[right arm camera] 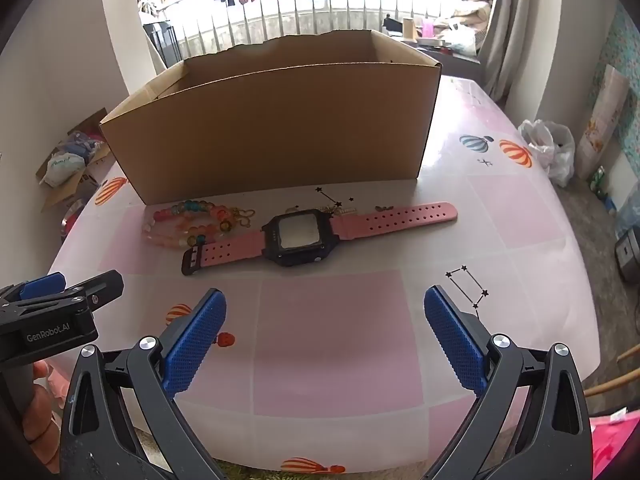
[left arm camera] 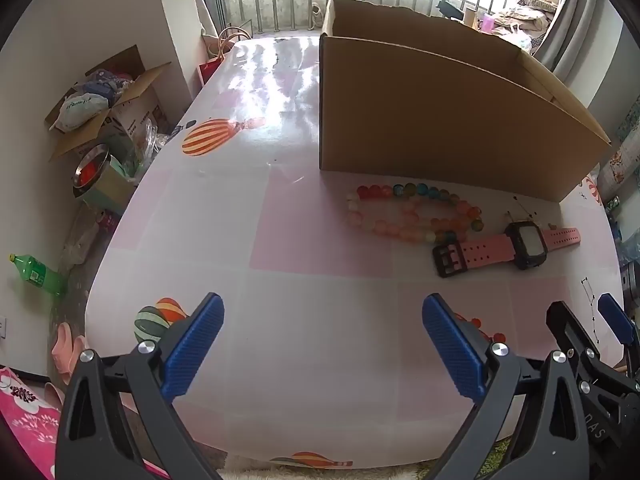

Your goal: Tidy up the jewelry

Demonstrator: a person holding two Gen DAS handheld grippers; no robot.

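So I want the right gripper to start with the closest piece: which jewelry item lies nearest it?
The pink-strapped watch, lying flat just ahead of the open right gripper. The bead bracelets sit farther back-left, against the cardboard box.

Each gripper (left arm camera: 323, 344) is built of black plastic arms carrying blue, finely dimpled pads (left arm camera: 192, 346). Silver round screws (left arm camera: 146, 347) are set at the arm joints. On the left gripper (right arm camera: 64, 284), white "GenRobot.AI" lettering (right arm camera: 48, 327) is printed. Bare skin of a hand (right arm camera: 42, 420) is seen beneath it.
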